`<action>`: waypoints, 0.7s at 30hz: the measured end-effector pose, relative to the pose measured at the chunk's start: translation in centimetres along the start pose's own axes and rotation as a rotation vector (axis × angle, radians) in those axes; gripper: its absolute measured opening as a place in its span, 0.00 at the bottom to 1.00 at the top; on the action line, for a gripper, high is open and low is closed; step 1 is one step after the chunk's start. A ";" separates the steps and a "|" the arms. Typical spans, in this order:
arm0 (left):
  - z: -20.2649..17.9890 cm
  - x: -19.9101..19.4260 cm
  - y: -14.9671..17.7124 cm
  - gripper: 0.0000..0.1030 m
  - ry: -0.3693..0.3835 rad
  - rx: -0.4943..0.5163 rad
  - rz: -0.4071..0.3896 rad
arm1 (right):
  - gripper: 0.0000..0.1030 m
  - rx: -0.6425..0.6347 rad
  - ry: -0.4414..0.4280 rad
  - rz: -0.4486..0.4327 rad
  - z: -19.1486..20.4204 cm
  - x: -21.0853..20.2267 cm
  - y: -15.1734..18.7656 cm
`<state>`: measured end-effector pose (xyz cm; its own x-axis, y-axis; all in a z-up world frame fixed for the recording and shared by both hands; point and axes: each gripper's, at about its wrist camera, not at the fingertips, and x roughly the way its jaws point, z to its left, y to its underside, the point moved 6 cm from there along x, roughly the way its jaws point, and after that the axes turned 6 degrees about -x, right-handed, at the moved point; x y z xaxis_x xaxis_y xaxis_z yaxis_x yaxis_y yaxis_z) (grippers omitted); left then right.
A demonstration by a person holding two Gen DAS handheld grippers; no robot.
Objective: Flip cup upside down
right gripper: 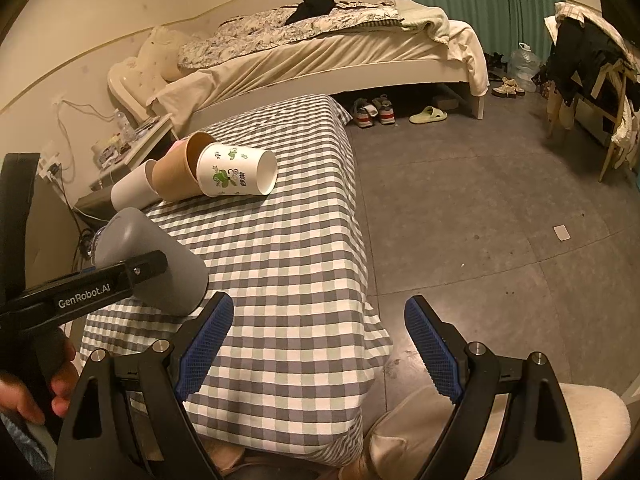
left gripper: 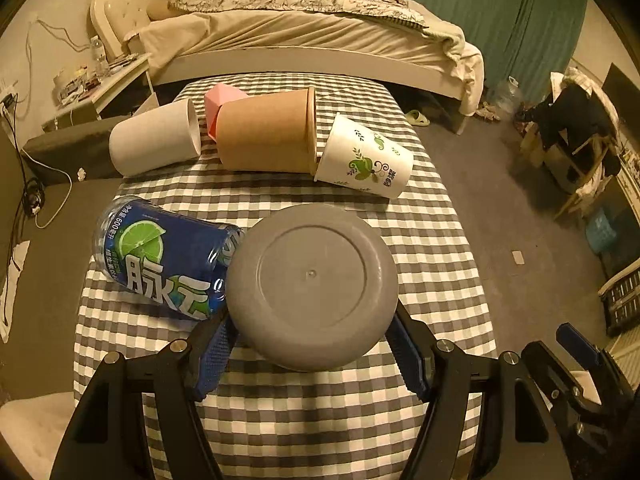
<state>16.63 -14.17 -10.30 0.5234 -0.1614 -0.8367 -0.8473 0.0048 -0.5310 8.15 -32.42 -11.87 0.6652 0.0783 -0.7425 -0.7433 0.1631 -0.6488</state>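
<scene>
My left gripper is shut on a grey plastic cup, its flat base facing the left wrist camera. In the right wrist view the grey cup is tilted, with its base up and away and its rim low over the checked tablecloth, held by the left gripper's black finger. My right gripper is open and empty, over the table's right edge, to the right of the cup.
A blue drink bottle lies on its side left of the grey cup. At the far end lie a white cup, a brown paper cup, a pink object and a white leaf-print cup. A bed stands beyond.
</scene>
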 end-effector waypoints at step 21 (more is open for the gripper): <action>1.8 -5.9 0.5 0.85 0.017 0.026 -0.140 | 0.85 -0.045 0.023 -0.103 1.5 -2.1 -0.8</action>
<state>13.30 -11.42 -5.85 0.6345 -0.1794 -0.7518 -0.7635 0.0062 -0.6458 7.49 -31.22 -9.53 0.7365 0.0404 -0.6752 -0.6742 0.1250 -0.7279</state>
